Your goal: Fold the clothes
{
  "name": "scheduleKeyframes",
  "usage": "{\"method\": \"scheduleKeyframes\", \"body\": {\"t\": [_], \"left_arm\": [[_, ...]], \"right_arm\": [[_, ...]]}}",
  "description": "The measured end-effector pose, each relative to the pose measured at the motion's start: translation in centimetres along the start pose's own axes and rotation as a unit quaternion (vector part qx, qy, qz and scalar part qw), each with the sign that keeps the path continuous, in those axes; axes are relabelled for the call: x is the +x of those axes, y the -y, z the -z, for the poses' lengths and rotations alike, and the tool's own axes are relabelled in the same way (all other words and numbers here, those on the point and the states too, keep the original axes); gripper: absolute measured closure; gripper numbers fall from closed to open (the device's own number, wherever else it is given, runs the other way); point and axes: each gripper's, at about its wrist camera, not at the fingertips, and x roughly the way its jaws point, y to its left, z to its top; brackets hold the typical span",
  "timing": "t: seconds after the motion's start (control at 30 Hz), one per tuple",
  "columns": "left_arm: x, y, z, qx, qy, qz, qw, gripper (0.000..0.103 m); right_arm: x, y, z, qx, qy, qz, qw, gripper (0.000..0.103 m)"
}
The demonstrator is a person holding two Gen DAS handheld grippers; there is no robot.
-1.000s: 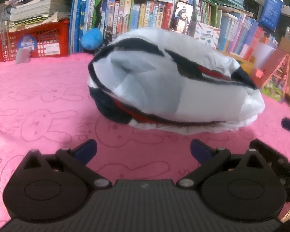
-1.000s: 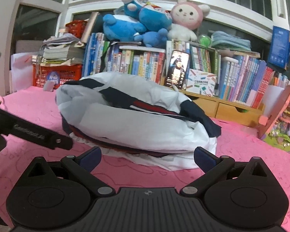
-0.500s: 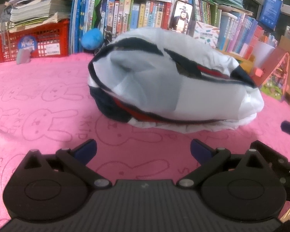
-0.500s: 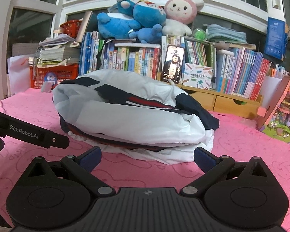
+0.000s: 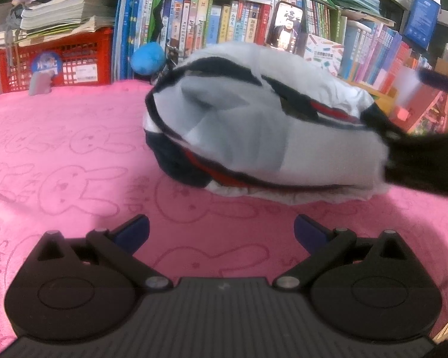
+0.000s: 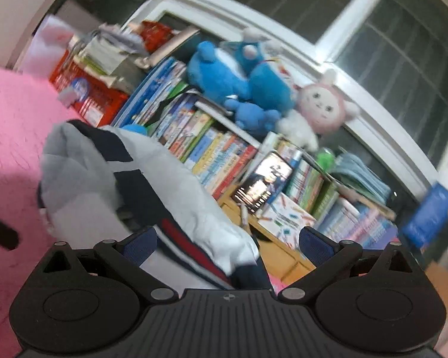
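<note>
Clothes (image 5: 262, 125) sit as one puffy white-and-navy bundle at the middle of the frame, on the pink bench (image 5: 74, 155). Left hand-held gripper (image 5: 221, 232) hangs low in front of it, jaws wide, holding nothing. Right hand-held gripper (image 6: 227, 243) is tilted over the bundle's right end, also wide and empty, fabric between its fingers. A shallow pinch on that slippery top layer could pull the bundle open or drag it toward the books (image 6: 206, 146).

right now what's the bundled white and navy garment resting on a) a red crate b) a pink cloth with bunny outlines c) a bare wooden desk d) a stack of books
B: the garment lies on the pink cloth, whose surface shows bunny outlines all around it.
</note>
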Motion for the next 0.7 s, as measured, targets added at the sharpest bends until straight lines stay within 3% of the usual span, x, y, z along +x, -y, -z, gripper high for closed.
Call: {"method": "scheduleKeyframes", "body": {"t": [0.23, 0.3, 0.33, 0.37, 0.43, 0.47, 0.53, 0.63, 0.7], "left_arm": [[-1.2, -1.4, -0.5, -0.016, 0.027, -0.024, 0.9992, 0.0], [-1.5, -1.9, -0.7, -0.02, 0.037, -0.034, 0.9985, 0.0], [-1.6, -2.2, -0.8, -0.021, 0.044, -0.04, 0.998, 0.0], [-1.6, -2.4, -1.1, -0.022, 0.05, -0.044, 0.9975, 0.0], [-1.5, -2.7, -1.8, -0.02, 0.06, -0.049, 0.9968, 0.0], [-1.3, -2.6, -2.2, -0.017, 0.065, -0.049, 0.9966, 0.0], [-0.8, -2.6, -2.9, -0.014, 0.071, -0.046, 0.9963, 0.0], [-0.3, -2.3, -3.3, -0.014, 0.077, -0.038, 0.9962, 0.0], [-0.3, -2.1, -3.0, -0.015, 0.079, -0.035, 0.9962, 0.0]], "right_arm": [[6.9, -4.3, -0.9, -0.115, -0.029, -0.048, 0.992, 0.011], [8.3, -4.4, -1.0, -0.112, -0.04, -0.047, 0.992, 0.027], [8.5, -3.8, -1.3, -0.091, -0.039, -0.032, 0.995, 0.043], [8.7, -3.2, -1.5, -0.07, -0.039, -0.017, 0.997, 0.051], [8.0, -1.2, -2.1, -0.018, -0.018, 0.02, 0.999, 0.054], [7.5, -0.3, -2.4, -0.008, -0.006, 0.045, 0.999, 0.06], [6.8, 1.7, -2.7, 0.005, 0.012, 0.09, 0.996, 0.061], [6.1, 4.6, -2.5, 0.031, 0.006, 0.067, 0.997, 0.06], [5.5, 4.1, -1.8, 0.024, 0.008, 0.01, 1.0, 0.056]]}}
